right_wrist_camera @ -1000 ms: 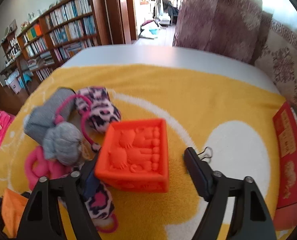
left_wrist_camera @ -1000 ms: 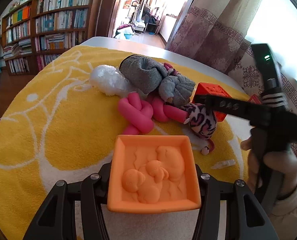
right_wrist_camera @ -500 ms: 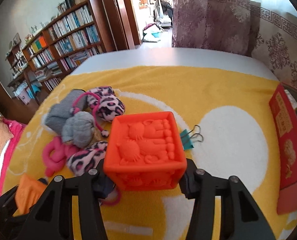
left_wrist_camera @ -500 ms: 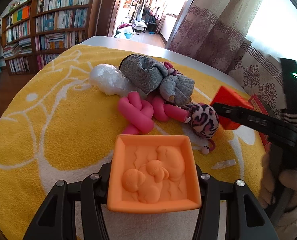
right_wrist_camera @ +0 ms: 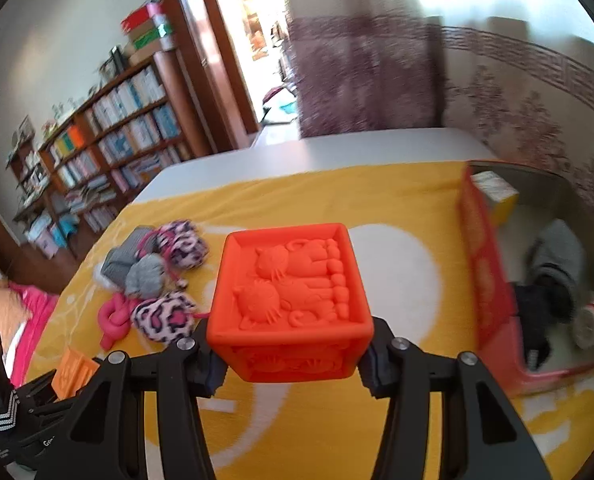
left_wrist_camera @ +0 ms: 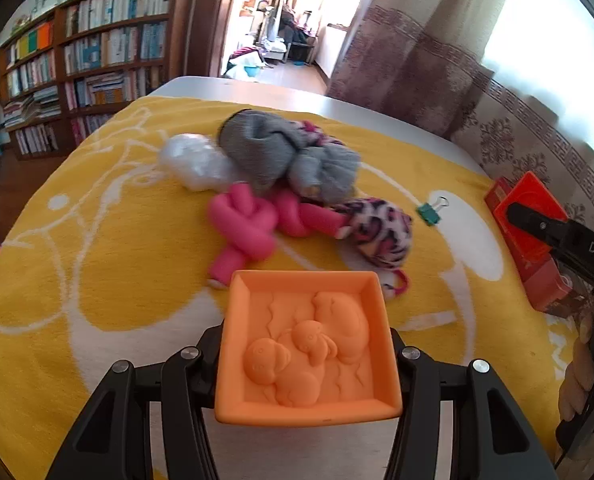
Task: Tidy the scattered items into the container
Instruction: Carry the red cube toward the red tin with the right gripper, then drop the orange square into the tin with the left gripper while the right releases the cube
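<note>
Yellow blanket point(left_wrist_camera: 97, 280), two hand-held grippers, each pinching one block, pale-orange block point(left_wrist_camera: 309, 356), red-orange block point(right_wrist_camera: 293, 300).

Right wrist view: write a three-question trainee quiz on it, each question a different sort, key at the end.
1. True or false: the right gripper is shut on the red-orange block.
2. On which side of this view does the red container sit? A) left B) right C) behind the pile
3. Fill in: the pink knotted toy lies on a ____ blanket.

Key: 1 true; 2 B; 3 yellow.
</note>
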Available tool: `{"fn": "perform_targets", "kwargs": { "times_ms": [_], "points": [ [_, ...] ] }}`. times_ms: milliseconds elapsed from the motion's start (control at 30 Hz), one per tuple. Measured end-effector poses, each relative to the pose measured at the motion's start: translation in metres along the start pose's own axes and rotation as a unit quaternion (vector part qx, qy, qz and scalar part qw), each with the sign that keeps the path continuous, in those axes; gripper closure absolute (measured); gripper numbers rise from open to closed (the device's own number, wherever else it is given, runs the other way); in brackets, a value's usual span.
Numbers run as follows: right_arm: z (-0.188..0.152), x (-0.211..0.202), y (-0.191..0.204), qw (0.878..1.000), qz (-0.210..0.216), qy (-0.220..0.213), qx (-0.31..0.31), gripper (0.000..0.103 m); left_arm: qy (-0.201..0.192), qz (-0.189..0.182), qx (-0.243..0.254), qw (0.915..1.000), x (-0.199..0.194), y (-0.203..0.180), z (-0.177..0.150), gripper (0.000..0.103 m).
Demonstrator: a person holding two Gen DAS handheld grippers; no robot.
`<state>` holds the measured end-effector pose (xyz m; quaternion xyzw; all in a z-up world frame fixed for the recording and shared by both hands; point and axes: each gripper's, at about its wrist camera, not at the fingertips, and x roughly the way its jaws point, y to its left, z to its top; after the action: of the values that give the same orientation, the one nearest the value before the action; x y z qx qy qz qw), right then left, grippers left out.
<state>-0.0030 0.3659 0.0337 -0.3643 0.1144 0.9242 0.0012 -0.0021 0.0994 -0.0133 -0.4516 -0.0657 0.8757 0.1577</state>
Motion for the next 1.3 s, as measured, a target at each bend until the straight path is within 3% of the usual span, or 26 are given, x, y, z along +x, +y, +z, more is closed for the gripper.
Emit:
{"fn": "perform_targets", "kwargs": {
  "times_ms": [300,667,900,967,1167,1300],
  "points": [
    [0.009,-0.05,-0.077,0.995,-0.057,-0.065,0.057,0.047,-0.004,-0.016,0.045,0.9988,-0.002,-0.053,0.006,0.048],
    [0.0,-0.071,-0.164,0.98,-0.14,-0.089,0.107,0.047,0.005,-0.053,0.114,0.9921,0.007,-0.137,0.023,0.047],
    [-0.007,-0.067,-0.181,0.981,-0.123,-0.085,0.121,0.044,-0.006,-0.077,0.155,0.9849,0.009,-0.189,0.043,0.048],
    [-0.008,-0.074,-0.182,0.98,-0.118,-0.101,0.125,0.035,-0.012,-0.084,0.168,0.982,0.01,-0.206,0.051,0.048],
    [-0.012,-0.087,-0.172,0.969,-0.176,-0.138,0.101,0.035,-0.009,-0.116,0.195,0.9738,0.025,-0.255,0.067,0.048],
    [-0.011,-0.085,-0.185,0.966,-0.189,-0.128,0.121,0.035,0.0,-0.139,0.209,0.9681,0.039,-0.285,0.073,0.048]
  ]
}}
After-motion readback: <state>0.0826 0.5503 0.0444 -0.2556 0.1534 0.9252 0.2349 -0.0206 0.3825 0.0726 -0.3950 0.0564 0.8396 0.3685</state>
